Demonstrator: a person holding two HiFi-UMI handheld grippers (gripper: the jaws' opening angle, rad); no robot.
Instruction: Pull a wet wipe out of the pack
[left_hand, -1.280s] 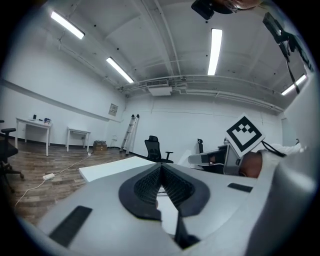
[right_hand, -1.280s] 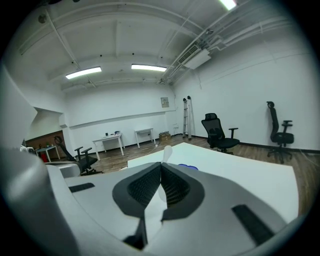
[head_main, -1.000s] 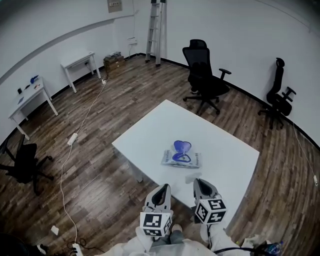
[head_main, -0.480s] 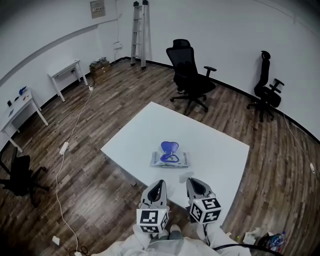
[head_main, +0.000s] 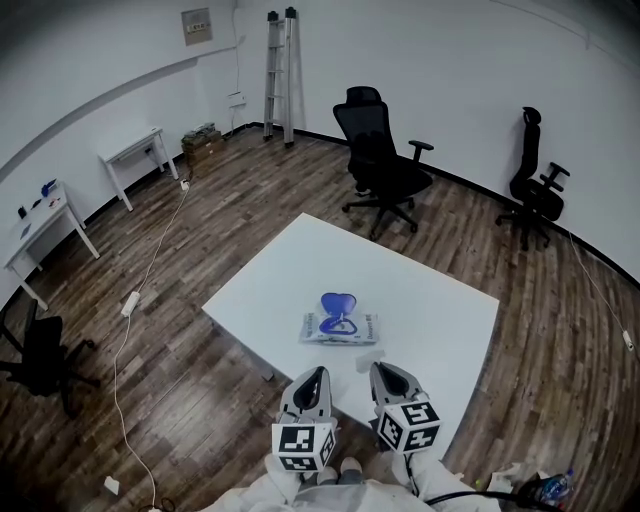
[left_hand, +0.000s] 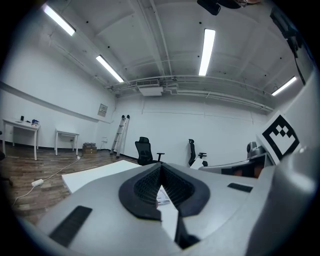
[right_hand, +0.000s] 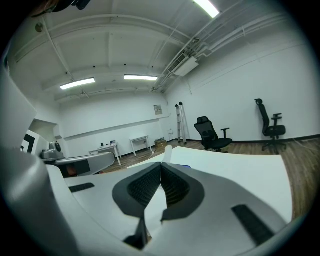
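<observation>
The wet wipe pack (head_main: 341, 328) lies flat near the middle of the white table (head_main: 420, 300), with its blue lid (head_main: 338, 302) flipped up. Both grippers hover at the table's near edge, short of the pack and apart from it. My left gripper (head_main: 316, 376) is shut with nothing in it, and so is my right gripper (head_main: 384, 372). In the left gripper view the shut jaws (left_hand: 160, 168) hide most of the pack (left_hand: 163, 197). In the right gripper view the jaws (right_hand: 161, 165) are pressed together over the tabletop (right_hand: 240, 165).
A black office chair (head_main: 380, 160) stands beyond the table's far corner and another (head_main: 535, 175) at the right wall. A ladder (head_main: 278, 60) leans at the back wall. Two small desks (head_main: 135, 150) line the left wall. A cable (head_main: 130, 300) runs over the wood floor.
The head view has swung, so the table and pack sit a little further left in the picture. The left gripper has drifted slightly. Both grippers stay shut and empty.
</observation>
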